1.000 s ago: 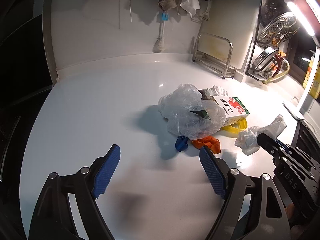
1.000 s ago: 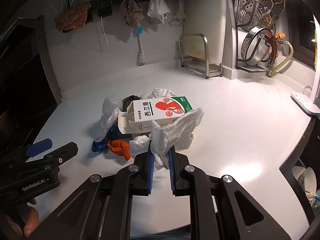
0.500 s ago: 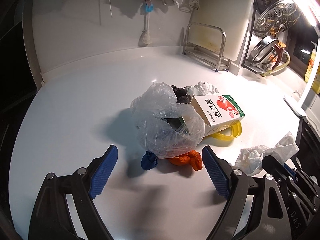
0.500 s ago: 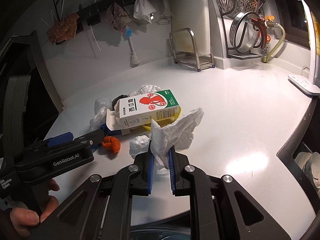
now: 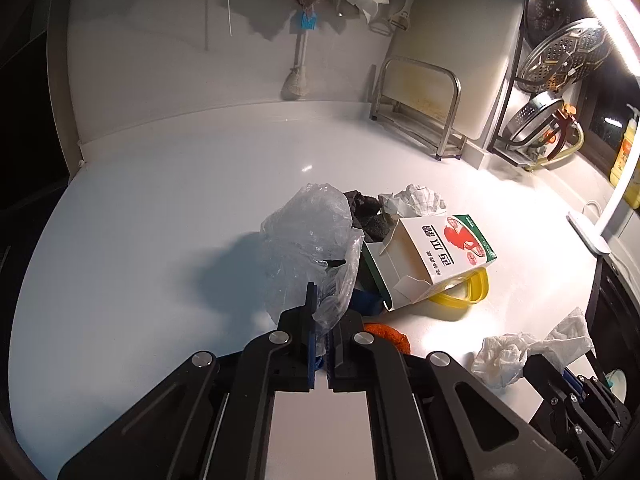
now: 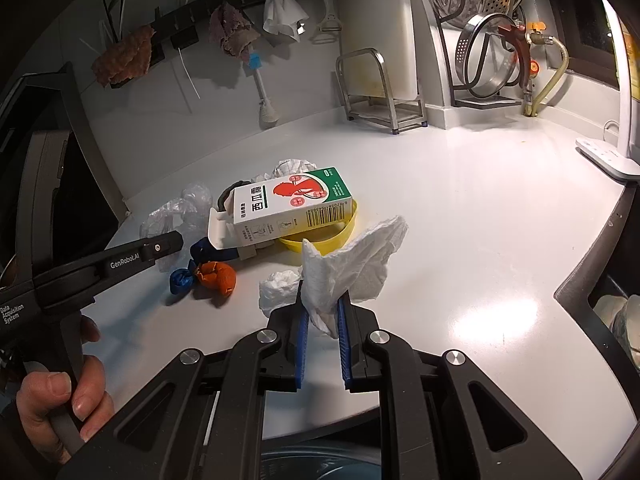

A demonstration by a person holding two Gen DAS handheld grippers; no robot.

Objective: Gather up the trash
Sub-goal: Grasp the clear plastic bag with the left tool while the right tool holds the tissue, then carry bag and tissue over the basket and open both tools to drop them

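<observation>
**Left wrist view: two pieces gripped, the pile still waiting**

I've got the left gripper (image 5: 320, 344) clamped on the crumpled clear plastic bag (image 5: 308, 248), just left of the white-and-green carton (image 5: 432, 256). My right gripper (image 6: 320, 320) pinches a white paper towel (image 6: 352, 260) in front of that carton. Left around it, I judge: yellow ring (image 6: 340, 232), orange peel (image 6: 218, 276), blue scrap (image 6: 182, 280), another tissue wad (image 6: 278, 290).
</observation>
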